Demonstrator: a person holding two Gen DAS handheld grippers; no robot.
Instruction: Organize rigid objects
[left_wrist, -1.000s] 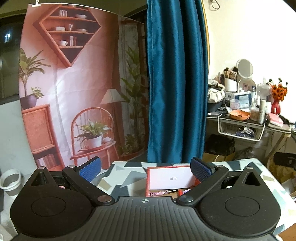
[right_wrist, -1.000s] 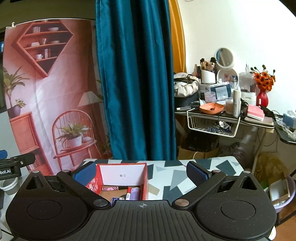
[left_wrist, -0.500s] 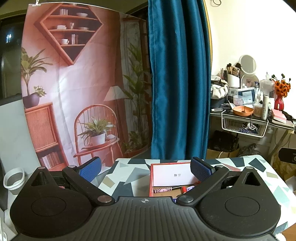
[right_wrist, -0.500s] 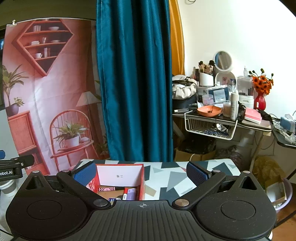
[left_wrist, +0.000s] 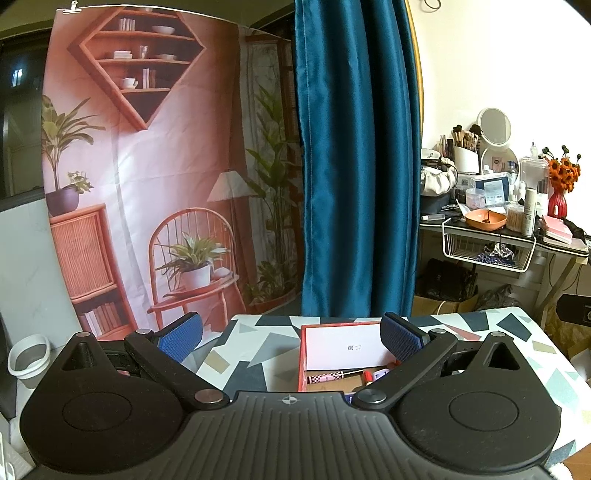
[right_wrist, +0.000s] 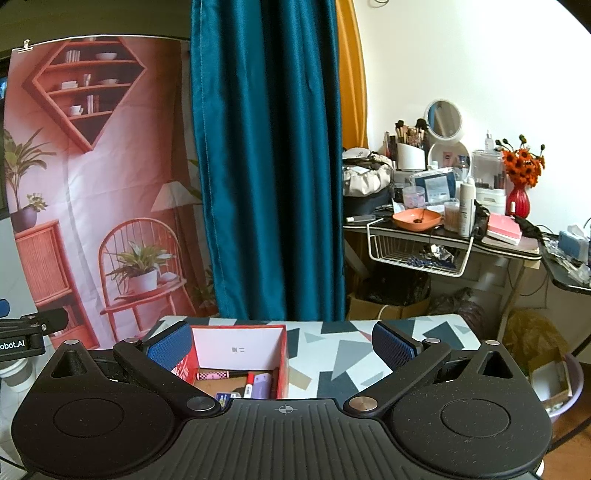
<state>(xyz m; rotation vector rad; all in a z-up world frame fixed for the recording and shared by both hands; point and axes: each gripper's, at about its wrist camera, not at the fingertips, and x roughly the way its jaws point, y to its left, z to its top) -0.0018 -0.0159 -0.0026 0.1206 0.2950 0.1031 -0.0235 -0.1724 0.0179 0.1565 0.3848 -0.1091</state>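
Holding my left gripper (left_wrist: 290, 334) wide open and empty above the patterned table (left_wrist: 255, 347), I see the red box (left_wrist: 302, 360) just right of centre, a checkered pen (left_wrist: 334, 376) lying inside. My right gripper (right_wrist: 281, 345) is spread open too, empty, with the box under its left finger (right_wrist: 170, 349) and a purple tube (right_wrist: 261, 384) inside.

"obot.AI" on black mount (right_wrist: 18, 341), left edge; box print illegible.
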